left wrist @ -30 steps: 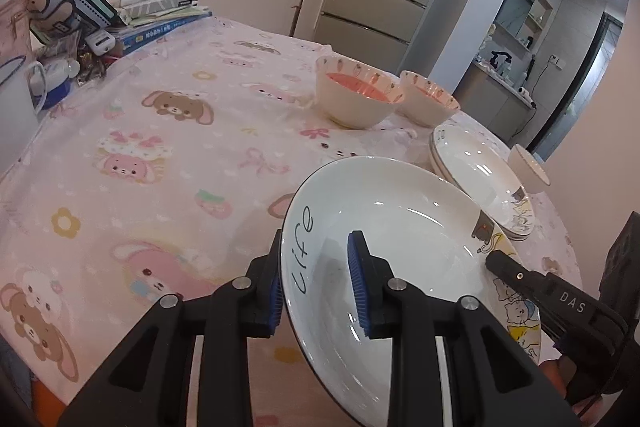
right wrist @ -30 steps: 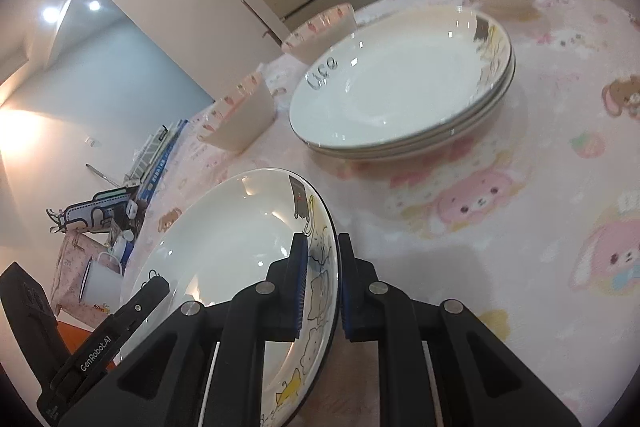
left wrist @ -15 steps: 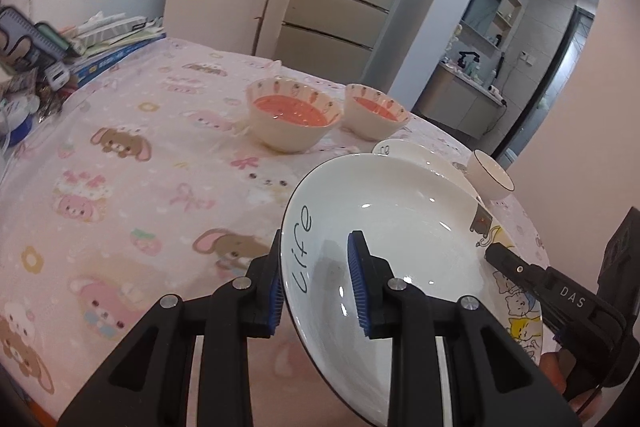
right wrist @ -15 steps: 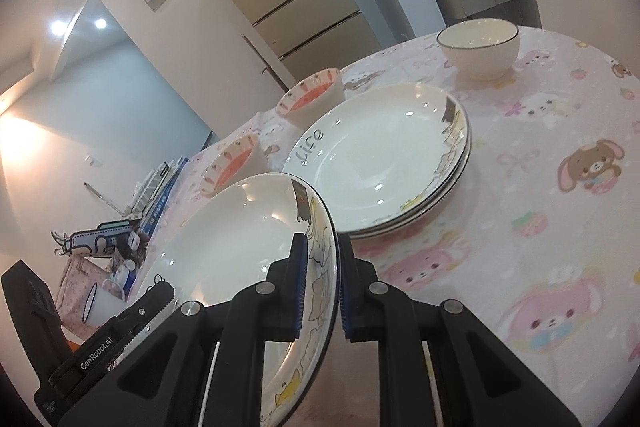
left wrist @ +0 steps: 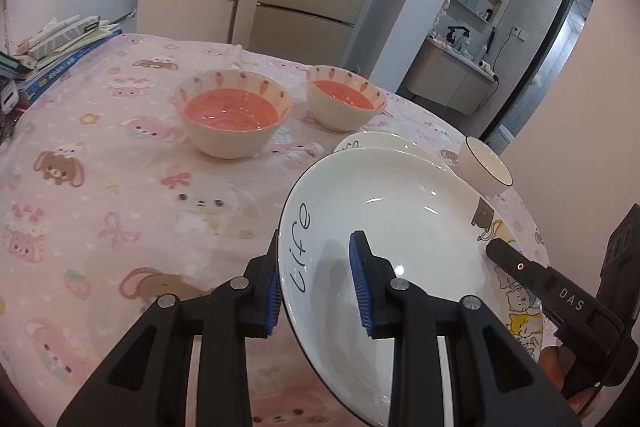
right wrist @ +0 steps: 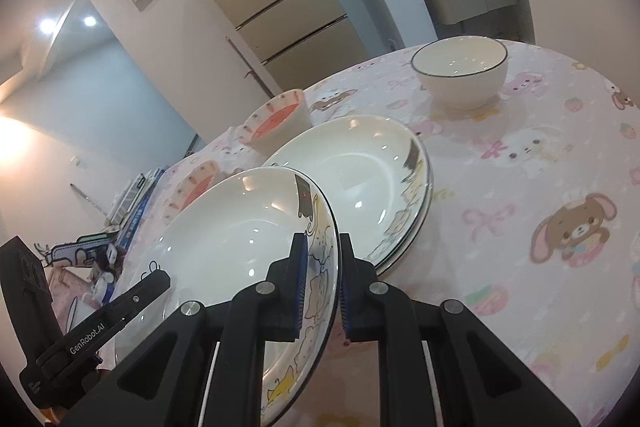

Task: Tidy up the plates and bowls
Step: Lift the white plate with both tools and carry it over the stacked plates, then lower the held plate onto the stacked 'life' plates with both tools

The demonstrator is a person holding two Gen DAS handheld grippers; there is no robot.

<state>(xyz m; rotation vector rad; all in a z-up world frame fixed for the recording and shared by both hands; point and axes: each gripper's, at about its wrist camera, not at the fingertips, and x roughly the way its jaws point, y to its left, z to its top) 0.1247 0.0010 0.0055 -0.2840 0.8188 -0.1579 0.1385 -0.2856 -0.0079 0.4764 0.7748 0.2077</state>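
left gripper [left wrist: 318, 285]: clamped on white plate [left wrist: 404, 227] rim at 9 o'clock | right gripper [right wrist: 322, 287]: clamped on its 3 o'clock rim | plate: held above counter [right wrist: 520, 187], plate stack [right wrist: 360, 171] at 12 o'clock

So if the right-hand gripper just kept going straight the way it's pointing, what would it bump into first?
Probably the stack of plates on the table, just ahead of the plate that the right gripper carries with the left gripper. Depth is hard to judge here.
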